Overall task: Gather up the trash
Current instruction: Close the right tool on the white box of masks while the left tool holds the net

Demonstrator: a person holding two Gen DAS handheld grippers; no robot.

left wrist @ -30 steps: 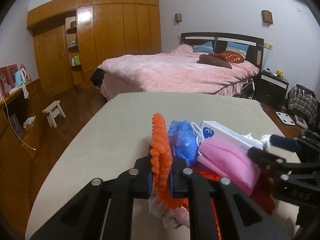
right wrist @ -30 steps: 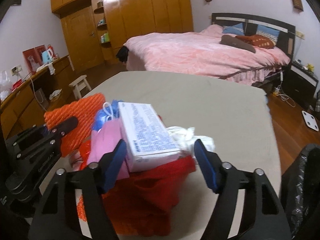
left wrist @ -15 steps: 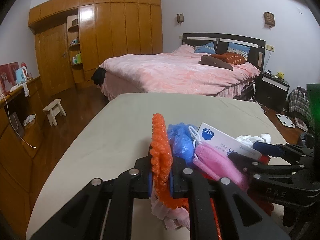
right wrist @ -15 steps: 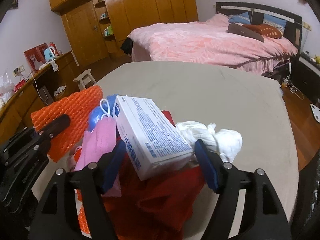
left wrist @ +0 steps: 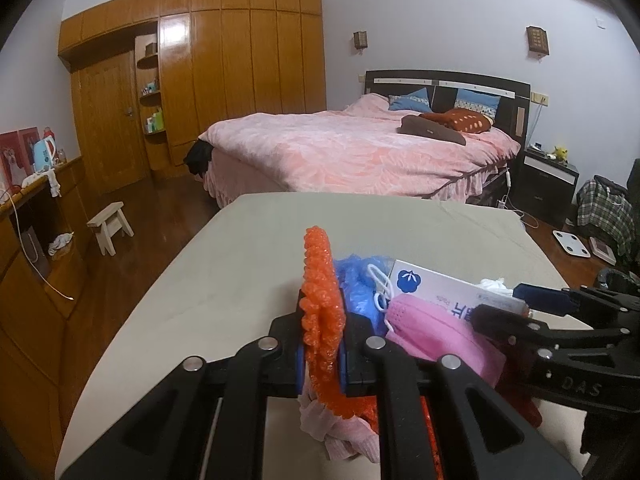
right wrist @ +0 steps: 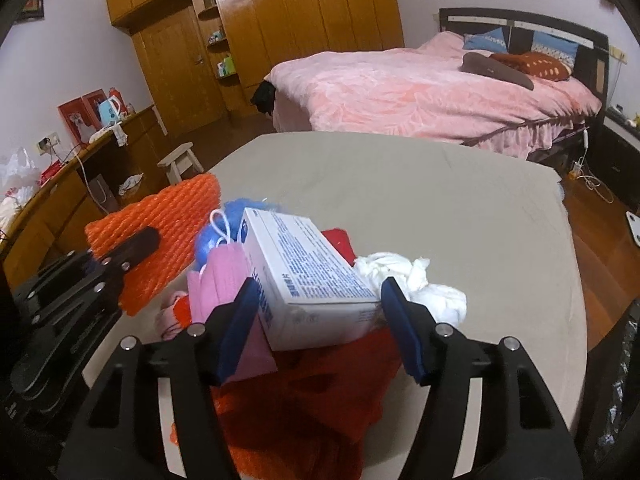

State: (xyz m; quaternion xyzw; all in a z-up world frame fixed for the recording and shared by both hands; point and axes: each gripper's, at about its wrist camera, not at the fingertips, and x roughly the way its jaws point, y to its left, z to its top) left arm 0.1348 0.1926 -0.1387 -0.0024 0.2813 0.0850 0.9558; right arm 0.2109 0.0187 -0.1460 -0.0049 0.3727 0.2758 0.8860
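A trash pile lies on the grey table near its front edge. My left gripper is shut on an orange foam net, which also shows in the right wrist view. My right gripper is open, its blue pads on either side of a white box, not touching it. The box rests on a red net bag. A pink mask, a blue bag and a white tissue wad lie beside it.
A black trash bag hangs off the table's right edge. Beyond the table stand a pink bed, a wooden wardrobe and a small stool. A wooden sideboard runs along the left.
My right gripper has moved forward and closer around the white box, which now sits between its pads. My left gripper still holds the orange foam net, almost unmoved.
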